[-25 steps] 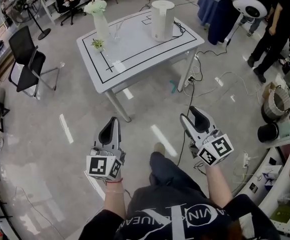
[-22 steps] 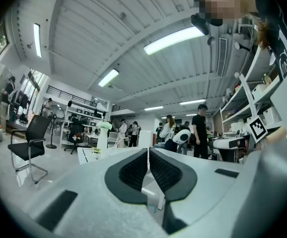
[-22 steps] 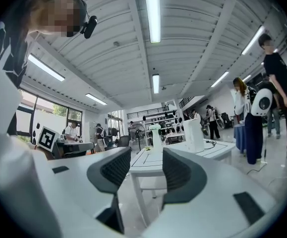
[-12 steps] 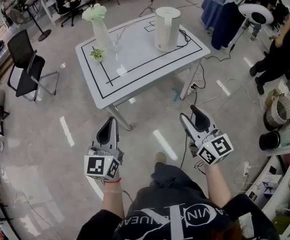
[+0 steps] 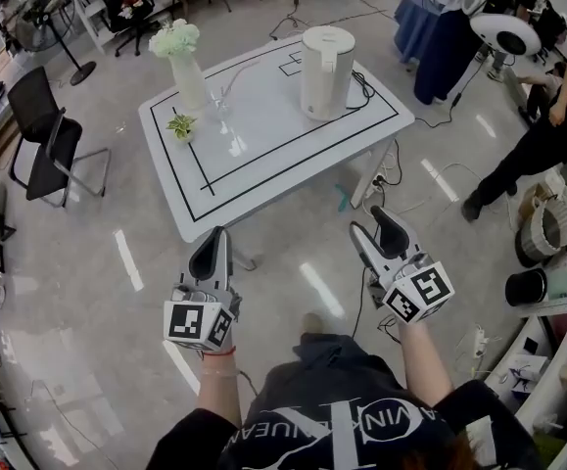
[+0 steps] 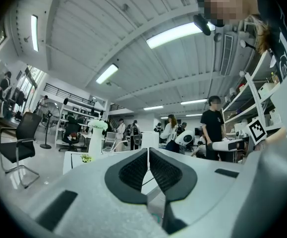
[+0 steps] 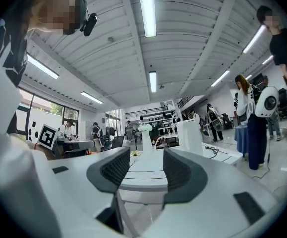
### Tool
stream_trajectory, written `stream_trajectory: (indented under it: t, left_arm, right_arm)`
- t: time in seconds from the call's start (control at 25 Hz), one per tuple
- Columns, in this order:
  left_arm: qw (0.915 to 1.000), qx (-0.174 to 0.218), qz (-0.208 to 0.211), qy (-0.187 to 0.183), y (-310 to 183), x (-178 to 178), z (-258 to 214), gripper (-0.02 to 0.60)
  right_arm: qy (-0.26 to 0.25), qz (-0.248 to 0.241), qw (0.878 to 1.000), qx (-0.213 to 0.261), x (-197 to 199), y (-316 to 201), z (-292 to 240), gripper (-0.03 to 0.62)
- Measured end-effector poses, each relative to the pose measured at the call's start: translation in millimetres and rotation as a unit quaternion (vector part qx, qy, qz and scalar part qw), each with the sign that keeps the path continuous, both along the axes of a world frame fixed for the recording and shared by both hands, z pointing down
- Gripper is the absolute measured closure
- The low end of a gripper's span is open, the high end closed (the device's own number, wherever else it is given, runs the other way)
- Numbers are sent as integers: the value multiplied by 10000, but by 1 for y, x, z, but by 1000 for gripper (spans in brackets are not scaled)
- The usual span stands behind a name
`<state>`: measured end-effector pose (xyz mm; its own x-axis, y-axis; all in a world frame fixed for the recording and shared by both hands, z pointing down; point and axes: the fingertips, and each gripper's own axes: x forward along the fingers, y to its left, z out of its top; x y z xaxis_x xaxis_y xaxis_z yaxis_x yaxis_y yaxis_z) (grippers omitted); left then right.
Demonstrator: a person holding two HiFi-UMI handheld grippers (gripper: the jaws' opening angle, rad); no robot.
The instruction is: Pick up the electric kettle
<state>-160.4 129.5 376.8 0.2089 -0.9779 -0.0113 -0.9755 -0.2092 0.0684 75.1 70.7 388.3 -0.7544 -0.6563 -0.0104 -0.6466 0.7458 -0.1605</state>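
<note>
The electric kettle, a tall white cylinder, stands upright at the far right of the white table, with its cord trailing off the table's right edge. Both grippers are held level over the floor, short of the table's near edge and well apart from the kettle. My left gripper is shut with nothing in it. My right gripper is open and empty. The left gripper view has the kettle small, straight beyond the shut jaws. In the right gripper view the kettle rises beyond the right jaw of the gripper.
A white vase of flowers, a glass and a small plant stand on the table's left part. A black chair is at the left. Cables lie on the floor by the table's right leg. People stand at the right.
The table and kettle have come nearer and lower in the head view as the person walks toward them. Both grippers keep their places in the view. A person at right has moved.
</note>
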Motion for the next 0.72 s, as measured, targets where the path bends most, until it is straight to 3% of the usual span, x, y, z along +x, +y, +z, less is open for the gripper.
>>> stream_trajectory:
  t: [0.72]
  left_arm:
    - [9999, 33, 59, -154, -63, 11, -5, 565]
  right_arm:
    - [-377, -62, 9992, -146, 8, -60, -2, 407]
